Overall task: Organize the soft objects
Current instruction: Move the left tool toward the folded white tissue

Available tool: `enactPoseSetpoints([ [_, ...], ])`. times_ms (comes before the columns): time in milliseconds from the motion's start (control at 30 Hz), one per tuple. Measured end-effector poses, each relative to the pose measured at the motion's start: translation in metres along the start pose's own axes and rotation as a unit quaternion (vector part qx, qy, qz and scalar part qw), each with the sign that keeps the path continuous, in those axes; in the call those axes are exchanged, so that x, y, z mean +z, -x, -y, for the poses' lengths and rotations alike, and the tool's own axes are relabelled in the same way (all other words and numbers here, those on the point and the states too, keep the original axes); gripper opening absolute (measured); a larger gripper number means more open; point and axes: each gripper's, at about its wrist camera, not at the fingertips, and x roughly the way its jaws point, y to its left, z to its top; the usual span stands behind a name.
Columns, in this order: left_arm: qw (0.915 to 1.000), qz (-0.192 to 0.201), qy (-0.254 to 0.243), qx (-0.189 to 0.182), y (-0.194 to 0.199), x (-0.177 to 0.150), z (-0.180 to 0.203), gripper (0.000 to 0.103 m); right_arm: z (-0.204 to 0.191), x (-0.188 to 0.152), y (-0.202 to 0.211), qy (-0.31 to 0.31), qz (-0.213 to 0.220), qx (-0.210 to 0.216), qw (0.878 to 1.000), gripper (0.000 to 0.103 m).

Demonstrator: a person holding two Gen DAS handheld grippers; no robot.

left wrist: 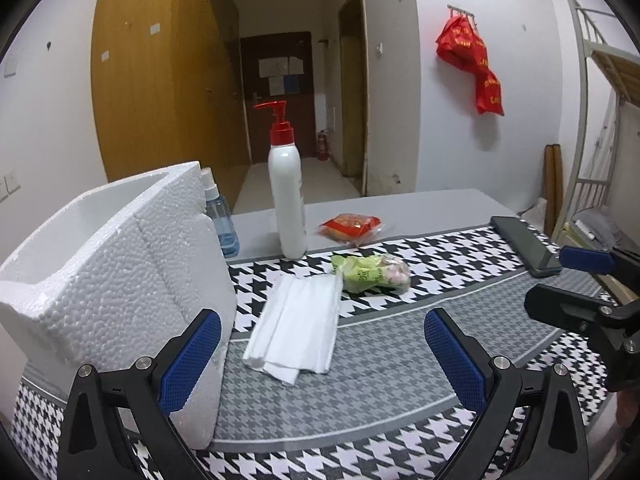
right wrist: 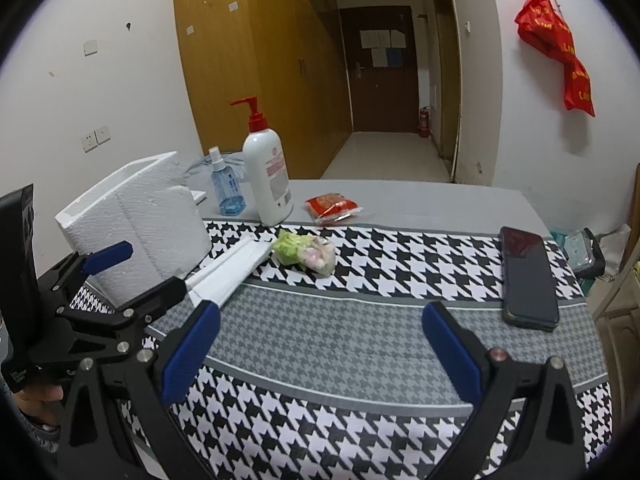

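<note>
A stack of white folded tissues [left wrist: 296,328] [right wrist: 232,272] lies on the houndstooth cloth beside a white foam box [left wrist: 120,272] [right wrist: 136,220]. Behind the tissues sits a green and pink soft snack bag [left wrist: 372,274] [right wrist: 306,252], and farther back a red packet [left wrist: 352,226] [right wrist: 332,206]. My left gripper [left wrist: 324,356] [right wrist: 136,276] is open just short of the tissues, its left finger against the box's corner. My right gripper [right wrist: 322,352] [left wrist: 568,284] hangs open over bare cloth to the right, holding nothing.
A white pump bottle [left wrist: 286,200] [right wrist: 268,176] with a red top and a small blue spray bottle [left wrist: 220,220] [right wrist: 226,192] stand at the back. A dark phone [left wrist: 526,246] [right wrist: 528,280] lies at the right. The table's right edge [right wrist: 592,280] is just past the phone.
</note>
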Motion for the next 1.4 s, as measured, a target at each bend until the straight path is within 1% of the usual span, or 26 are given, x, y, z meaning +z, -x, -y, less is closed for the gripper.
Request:
enactPoseSetpoints([
  [167,0.9999,-0.002,-0.01,0.005,-0.01,0.003,0.005,0.102,0.006,0.008,-0.01,0.0,-0.005,0.0,1.0,0.102],
  [267,0.9998,-0.007,-0.014,-0.008,-0.015,0.004,0.011,0.102,0.007,0.01,-0.015,0.003,-0.012,0.0,1.0,0.102],
  [333,0.9998,-0.006,-0.02,-0.009,-0.018,0.003,0.015,0.102,0.009,0.01,-0.015,0.003,-0.01,-0.001,1.0,0.102],
  [500,0.9997,-0.02,-0.012,-0.003,-0.033,0.007,0.012,0.102,0.014,0.011,-0.019,0.0,-0.015,-0.004,1.0,0.102],
  [567,0.9995,-0.031,-0.007,0.005,-0.041,0.007,0.008,0.102,0.014,0.012,-0.023,0.001,-0.02,-0.003,1.0,0.102],
  [667,0.9992,-0.037,-0.008,0.011,-0.046,0.007,0.007,0.102,0.013,0.012,-0.029,0.005,-0.024,-0.001,1.0,0.102],
  [833,0.998,-0.061,0.001,0.019,-0.06,0.003,0.002,0.095,0.01,0.013,-0.037,0.01,-0.035,0.001,0.999,0.102],
  [933,0.9974,-0.068,0.01,0.023,-0.064,0.002,-0.004,0.095,0.007,0.014,-0.04,0.015,-0.039,0.001,0.999,0.102],
  [1133,0.9964,-0.078,0.01,0.031,-0.072,0.0,-0.011,0.095,0.009,0.019,-0.055,0.011,-0.053,0.002,0.999,0.102],
  [1267,0.9958,-0.087,0.018,0.023,-0.076,0.001,-0.013,0.093,0.011,0.025,-0.063,0.005,-0.058,0.006,0.998,0.102],
  [1400,0.9944,-0.1,0.026,0.02,-0.086,0.003,-0.015,0.089,0.008,0.03,-0.069,0.014,-0.059,0.002,0.998,0.102],
])
